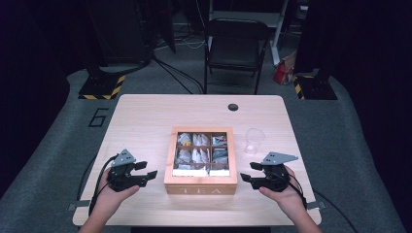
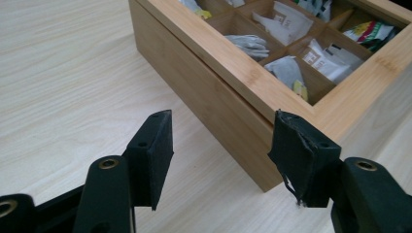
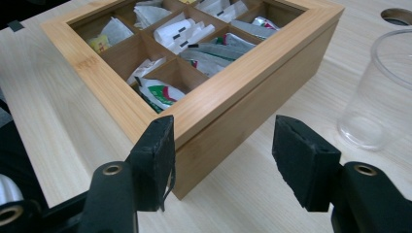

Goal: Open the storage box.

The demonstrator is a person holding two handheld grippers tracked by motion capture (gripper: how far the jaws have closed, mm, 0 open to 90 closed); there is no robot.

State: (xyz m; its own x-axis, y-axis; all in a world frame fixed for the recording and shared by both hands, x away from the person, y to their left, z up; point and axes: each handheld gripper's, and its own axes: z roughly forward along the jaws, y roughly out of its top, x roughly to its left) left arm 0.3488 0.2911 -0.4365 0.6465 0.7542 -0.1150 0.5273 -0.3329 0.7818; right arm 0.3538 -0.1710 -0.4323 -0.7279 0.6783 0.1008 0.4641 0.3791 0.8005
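High view showed a bamboo tea box [image 1: 200, 187], lettered TEA on its near face, sitting mid-table with its lid down; the window in that lid left the nine compartments of tea bags [image 1: 200, 154] readable. The left gripper [image 1: 149, 170] stood just beside the box's left wall and the right gripper [image 1: 247, 172] just beside its right wall, each aimed inward at a near corner but apart from the wood. This mirrored placement suggested the person was setting up a two-sided approach to the lid, probably to lift it evenly from both edges. Left gripper view: jaws spread, nothing between the pads, the box corner [image 2: 272, 141] lying beyond them. Right gripper view: jaws likewise spread and empty, the opposite corner [image 3: 194, 145] showing behind the left pad, with the lid seam visible along the side wall. A clear plastic cup [image 1: 254, 141] stood upright right of the box, apart from it, likely staged to receive a bag. A round cable port [image 1: 233, 107] lay in the far tabletop [image 1: 145, 116].
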